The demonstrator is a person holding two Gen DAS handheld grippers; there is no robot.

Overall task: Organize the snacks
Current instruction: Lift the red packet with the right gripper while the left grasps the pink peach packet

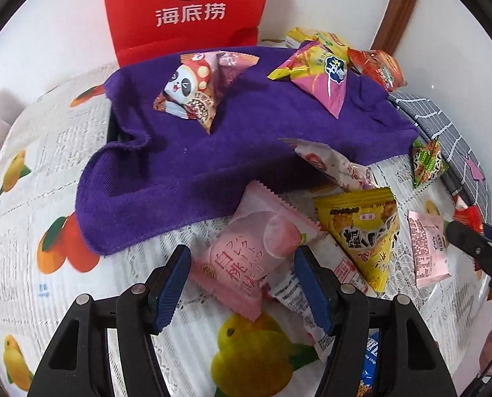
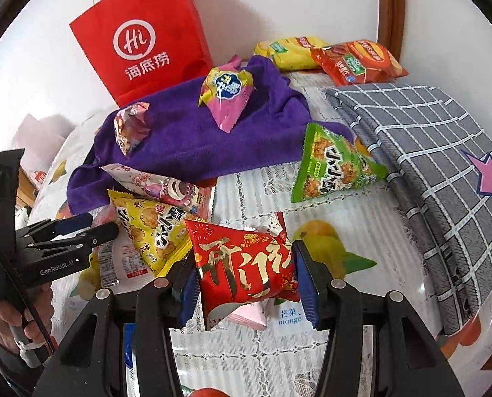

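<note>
Right gripper [image 2: 244, 276]: clamped on red snack packet [image 2: 246, 264], just above fruit-print tablecloth [image 2: 361, 198]; left gripper [image 1: 242, 284]: jaws apart, straddling pink peach packet [image 1: 255, 248], pads seemingly not touching; step: pickup; next: close left jaws, carry both toward purple towel [image 1: 179, 172]

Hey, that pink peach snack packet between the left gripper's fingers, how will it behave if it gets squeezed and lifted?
The pink peach packet looks puffed and crinkly, so it will probably give under the left gripper rather than stay stiff. Its glossy film may slide. It seems light for its size, and it overlaps a white packet that might shift too.
</note>
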